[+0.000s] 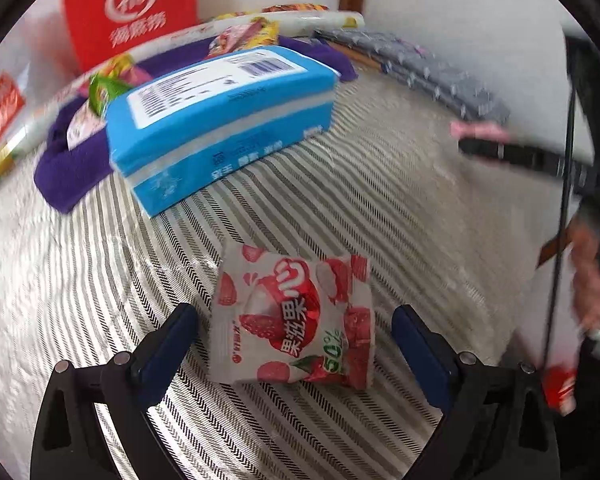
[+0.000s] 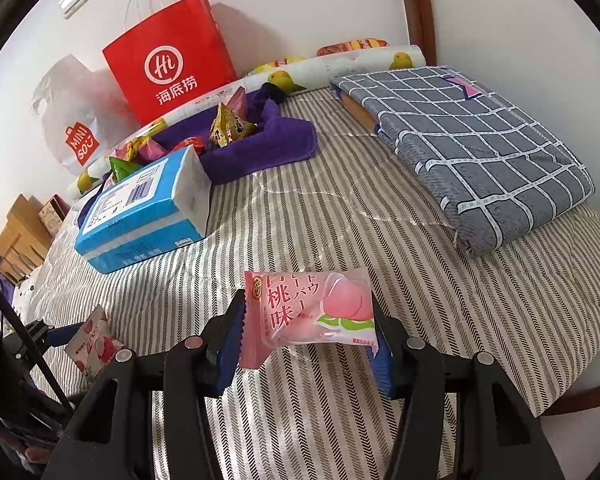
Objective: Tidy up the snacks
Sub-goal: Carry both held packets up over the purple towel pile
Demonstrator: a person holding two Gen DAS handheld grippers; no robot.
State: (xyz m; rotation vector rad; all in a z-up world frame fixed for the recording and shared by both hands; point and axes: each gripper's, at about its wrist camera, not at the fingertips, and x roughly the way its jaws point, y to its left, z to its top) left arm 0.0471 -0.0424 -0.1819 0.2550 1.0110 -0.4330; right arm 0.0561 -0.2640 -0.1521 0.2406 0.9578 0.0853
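Note:
A red-and-white lychee snack packet lies flat on the striped bed. My left gripper is open, one finger on each side of it, not touching; the packet also shows in the right wrist view. My right gripper is shut on a pink peach snack packet and holds it above the bed; it shows blurred in the left wrist view. Several small wrapped snacks lie on a purple cloth at the back.
A blue tissue box stands in front of the purple cloth. A folded grey checked blanket lies at the right. A red paper bag and a white plastic bag stand against the wall, behind a rolled printed sheet.

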